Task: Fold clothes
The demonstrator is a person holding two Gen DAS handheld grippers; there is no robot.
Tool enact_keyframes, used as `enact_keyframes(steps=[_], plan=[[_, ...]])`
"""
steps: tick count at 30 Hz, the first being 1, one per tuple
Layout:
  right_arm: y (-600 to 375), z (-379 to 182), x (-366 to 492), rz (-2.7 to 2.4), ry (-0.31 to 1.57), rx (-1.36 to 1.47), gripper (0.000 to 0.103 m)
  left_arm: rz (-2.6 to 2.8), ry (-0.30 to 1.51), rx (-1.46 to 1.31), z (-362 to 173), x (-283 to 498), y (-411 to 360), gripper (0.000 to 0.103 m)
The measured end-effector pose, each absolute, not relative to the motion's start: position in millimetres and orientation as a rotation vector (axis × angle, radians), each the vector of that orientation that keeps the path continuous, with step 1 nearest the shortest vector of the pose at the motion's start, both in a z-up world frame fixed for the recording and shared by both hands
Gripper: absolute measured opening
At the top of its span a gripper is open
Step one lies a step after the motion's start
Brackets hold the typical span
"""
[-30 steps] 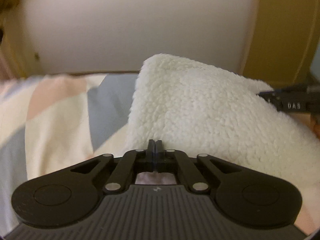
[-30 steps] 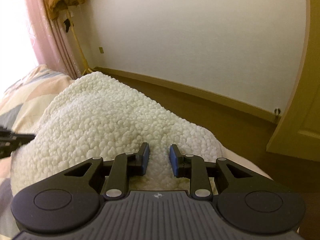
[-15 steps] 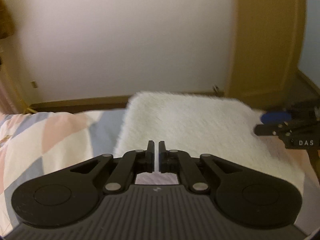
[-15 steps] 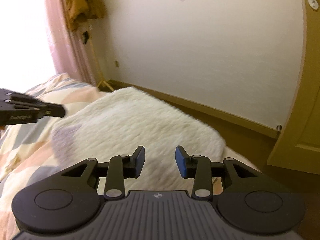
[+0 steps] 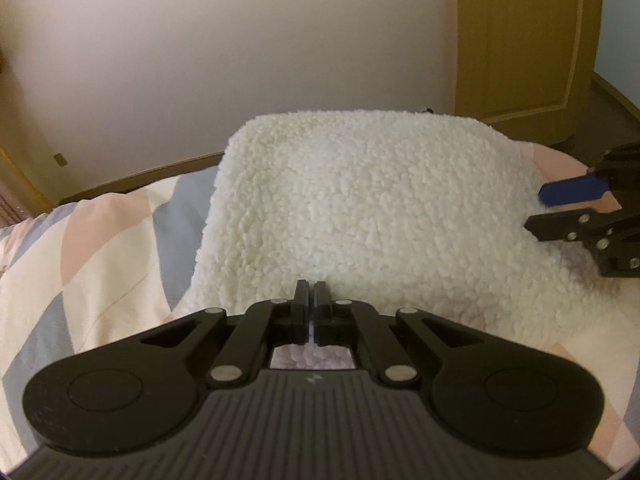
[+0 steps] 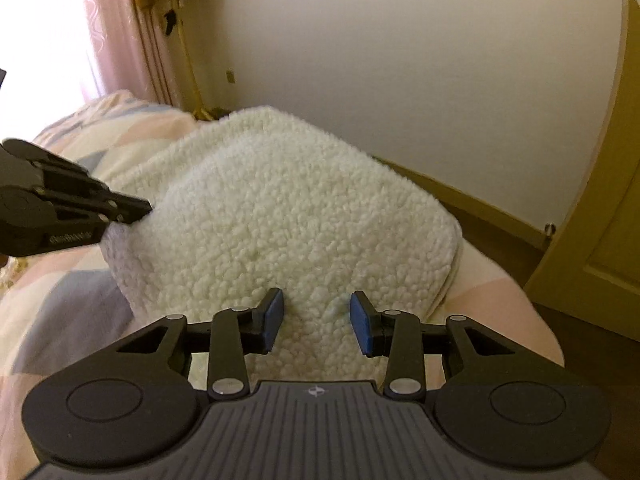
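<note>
A white fleece garment [image 5: 360, 208] lies folded into a thick pad on the patchwork bedspread [image 5: 100, 248]. My left gripper [image 5: 311, 300] is shut at the garment's near edge, and I see no cloth between its fingers. From the right wrist view the fleece garment [image 6: 288, 220] fills the middle, with the left gripper [image 6: 146, 210] touching its left corner. My right gripper [image 6: 316, 316] stands open over the near right edge, blue pads [image 6: 274, 316] apart and empty. In the left wrist view, the right gripper [image 5: 536, 210] hovers at the garment's right side.
The bedspread [image 6: 60, 300] has pink, grey and cream patches. A plain wall stands just beyond the bed. A yellow-brown door [image 6: 608, 240] is on the right with dark floor [image 6: 580, 332] below it. Pink curtains [image 6: 120, 40] hang by a bright window at the left.
A second ago the fleece was raised with my left gripper shut at its edge; it now lies flat. The right gripper has opened wider. The left fingers parted slightly, then closed again.
</note>
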State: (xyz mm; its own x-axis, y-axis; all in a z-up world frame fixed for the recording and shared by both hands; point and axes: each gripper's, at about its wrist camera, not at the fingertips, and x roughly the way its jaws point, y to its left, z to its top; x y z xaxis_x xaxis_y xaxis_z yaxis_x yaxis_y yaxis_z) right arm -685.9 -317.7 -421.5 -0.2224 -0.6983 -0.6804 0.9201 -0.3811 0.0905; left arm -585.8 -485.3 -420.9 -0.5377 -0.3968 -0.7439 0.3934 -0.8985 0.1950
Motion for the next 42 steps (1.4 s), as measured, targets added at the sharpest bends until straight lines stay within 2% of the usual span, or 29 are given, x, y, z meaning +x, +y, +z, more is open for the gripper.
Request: enact_keyframes(steps=[10,13,14,19,21,27,31,37,42], plan=[[-312,-425,-676,-1.851,0.283,0.894,0.037,-2.352,0.133,1.110,-409,-580,-477,0.001],[-299,-406,-669,-1.893,0.240,0.879,0.037,-2.345,0.172,1.086,-389,-567,-470,0.018],[-292,-400,-666,-1.903,0.231,0.884,0.038,-2.339,0.189,1.089,-382,-560,-464,0.027],[-254,-375,-638,-1.929,0.181,0.959,0.040,-2.295,0.252,1.180,-360,-523,-432,0.030],[-240,-364,-623,-1.932,0.165,0.985,0.041,-2.288,0.286,1.208,-350,-505,-417,0.041],[-210,-318,-583,-1.931,0.129,1.027,0.041,-2.273,0.288,1.195,-298,-459,-374,0.053],[-182,-270,-554,-1.931,0.117,0.997,0.047,-2.265,0.294,1.163,-257,-431,-348,0.059],[-141,-209,-522,-1.958,0.100,0.980,0.053,-2.252,0.303,1.115,-196,-388,-310,0.075],[-126,-169,-506,-1.939,0.123,0.970,0.060,-2.238,0.312,1.103,-176,-380,-293,0.087]])
